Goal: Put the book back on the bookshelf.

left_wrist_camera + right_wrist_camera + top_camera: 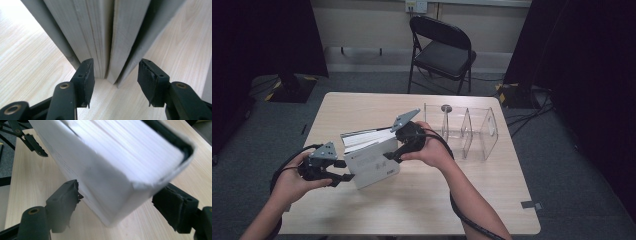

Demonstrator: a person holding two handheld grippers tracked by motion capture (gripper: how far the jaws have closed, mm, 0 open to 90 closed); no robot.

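Two white books stand side by side on the wooden table (422, 205): a front one (374, 167) with small print on its cover, and one behind it (362, 137). My right gripper (390, 155) is at the front book's upper right corner. In the right gripper view its jaws (117, 197) are shut on that thick book (105, 165), with a pad on each cover. My left gripper (343, 170) is at the books' left end. Its jaws (115, 72) straddle both page blocks (85, 30); the left pad touches the pages, the right pad (150, 82) stands clear.
A clear acrylic divider rack (464, 131) stands on the table to the right of the books, behind my right hand. A black folding chair (442, 47) is beyond the far edge. Cables trail from both grippers over the near edge.
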